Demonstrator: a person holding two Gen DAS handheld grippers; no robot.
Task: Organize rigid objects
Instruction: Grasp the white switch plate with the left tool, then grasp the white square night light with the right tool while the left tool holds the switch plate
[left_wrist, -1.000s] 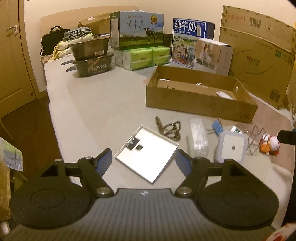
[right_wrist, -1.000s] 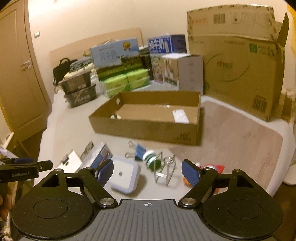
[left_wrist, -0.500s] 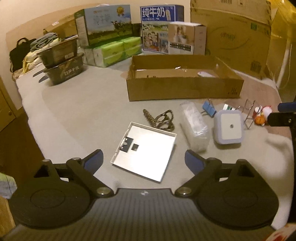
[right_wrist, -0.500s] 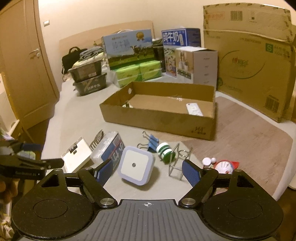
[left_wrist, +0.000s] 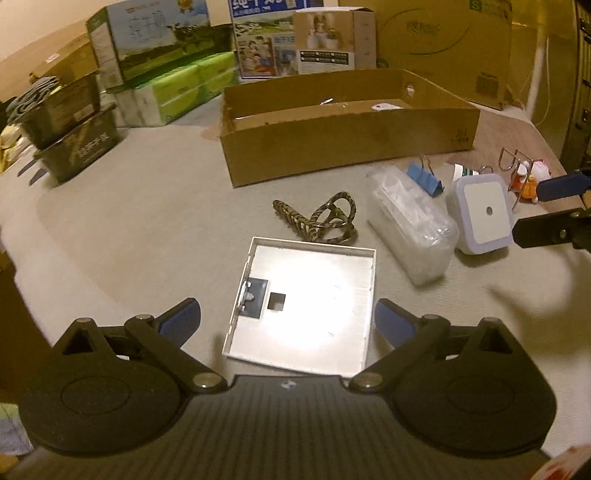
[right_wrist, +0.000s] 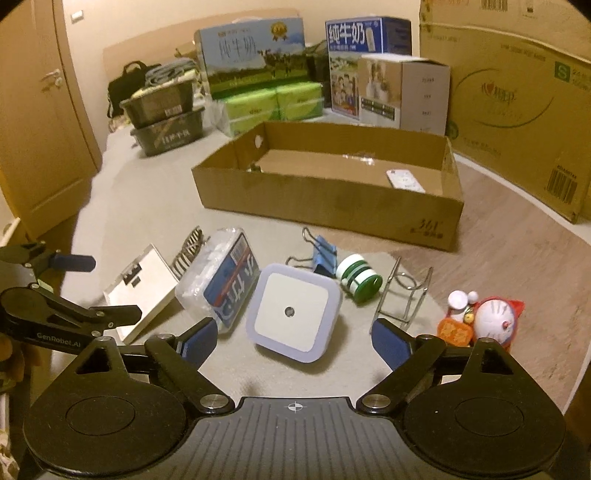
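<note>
My left gripper (left_wrist: 288, 323) is open and empty, just above a flat white square tray (left_wrist: 306, 299) lying between its fingers. My right gripper (right_wrist: 293, 338) is open and empty, low over a white square night light (right_wrist: 293, 312). Beside these lie a striped hair claw (left_wrist: 317, 218), a clear plastic box (left_wrist: 413, 229) with a blue label (right_wrist: 231, 284), a blue binder clip (right_wrist: 323, 253), a green and white spool (right_wrist: 360, 278), a wire holder (right_wrist: 404, 291) and a small cat figurine (right_wrist: 487, 314). An open shallow cardboard box (right_wrist: 332, 206) stands behind them.
Milk cartons (right_wrist: 255, 55), green tissue packs (right_wrist: 269, 101), dark bins (right_wrist: 166, 125) and a large cardboard box (right_wrist: 517, 107) line the back. A door (right_wrist: 37, 122) is at the left. The right gripper also shows at the right edge of the left wrist view (left_wrist: 554, 206).
Both grippers have moved forward and down toward the objects. The white tray now lies between the left fingers and the night light between the right fingers. Both stay open.
</note>
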